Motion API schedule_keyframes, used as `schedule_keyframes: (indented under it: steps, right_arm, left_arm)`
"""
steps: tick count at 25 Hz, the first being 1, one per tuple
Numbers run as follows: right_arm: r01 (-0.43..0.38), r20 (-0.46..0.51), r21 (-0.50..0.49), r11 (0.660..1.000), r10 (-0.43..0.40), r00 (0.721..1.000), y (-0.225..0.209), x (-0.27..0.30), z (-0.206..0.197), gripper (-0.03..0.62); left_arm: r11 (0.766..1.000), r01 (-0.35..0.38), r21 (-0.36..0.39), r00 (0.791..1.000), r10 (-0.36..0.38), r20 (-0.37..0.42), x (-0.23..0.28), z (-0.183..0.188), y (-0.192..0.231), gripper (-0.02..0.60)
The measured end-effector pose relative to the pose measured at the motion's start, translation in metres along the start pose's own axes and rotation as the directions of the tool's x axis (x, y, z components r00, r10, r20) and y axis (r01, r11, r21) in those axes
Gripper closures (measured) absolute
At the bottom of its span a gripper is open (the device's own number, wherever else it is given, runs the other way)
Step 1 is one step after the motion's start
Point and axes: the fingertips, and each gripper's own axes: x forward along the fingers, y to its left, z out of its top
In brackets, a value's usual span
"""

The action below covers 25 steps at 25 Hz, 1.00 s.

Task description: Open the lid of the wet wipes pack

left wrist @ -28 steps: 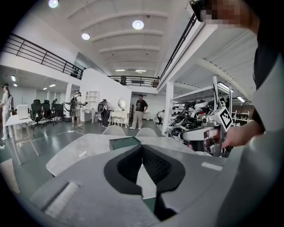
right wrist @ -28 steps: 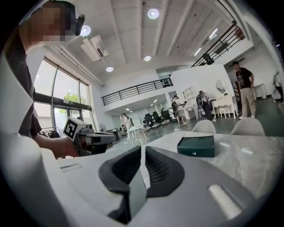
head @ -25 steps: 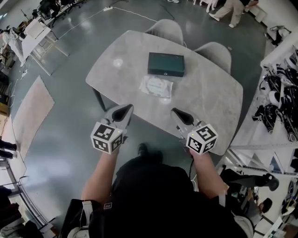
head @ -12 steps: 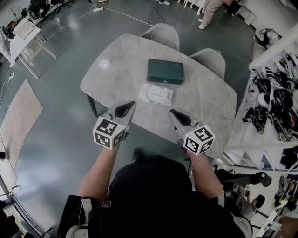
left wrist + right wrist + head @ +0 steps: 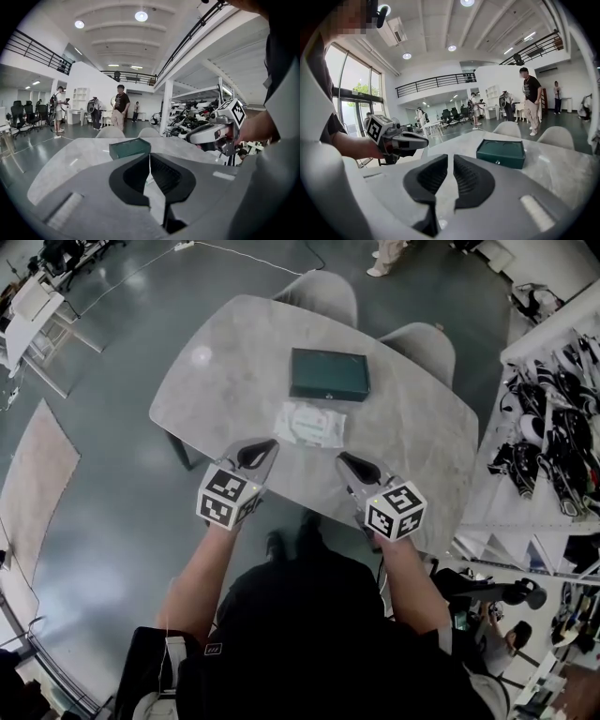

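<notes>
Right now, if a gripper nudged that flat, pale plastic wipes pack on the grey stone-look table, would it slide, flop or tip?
The flat, pale plastic wipes pack lies low, so tipping seems unlikely. Its wrapper looks soft, so it would probably sag when lifted. On the smooth grey table, it may well slide.

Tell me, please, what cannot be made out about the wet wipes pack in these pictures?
- Lid of the wet wipes pack: too small in the head view to tell open from shut.
- Left gripper view: the pack is almost wholly hidden behind the left gripper.
- Right gripper view: the pack is hidden behind the right gripper.
</notes>
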Motion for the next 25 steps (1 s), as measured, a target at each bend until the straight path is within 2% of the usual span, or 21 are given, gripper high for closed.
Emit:
schedule_keyframes:
  steps: [11, 17, 21, 25]
  right_arm:
    - [-0.031, -0.088, 0.036, 0.999, 0.034, 0.996, -0.067, 0.043, -0.022, 0.557]
    - [-0.054, -0.145, 0.057, 0.997, 0.062, 0.988, -0.086, 0.069, -0.05, 0.557]
    - [-0.068, -0.166, 0.069, 0.995, 0.079, 0.983, -0.096, 0.084, -0.062, 0.557]
    - [-0.067, -0.192, 0.067, 0.996, 0.079, 0.978, -0.108, 0.099, -0.073, 0.557]
  left_arm:
    - [0.997, 0.053, 0.06, 0.991, -0.045, -0.125, 0.083, -0.006, 0.007, 0.568]
    - [0.994, 0.097, 0.055, 0.97, -0.082, -0.231, 0.124, -0.033, 0.006, 0.563]
    - [0.99, 0.12, 0.068, 0.953, -0.096, -0.288, 0.145, -0.045, 0.004, 0.503]
    - [0.987, 0.132, 0.096, 0.936, -0.092, -0.341, 0.16, -0.059, 0.009, 0.482]
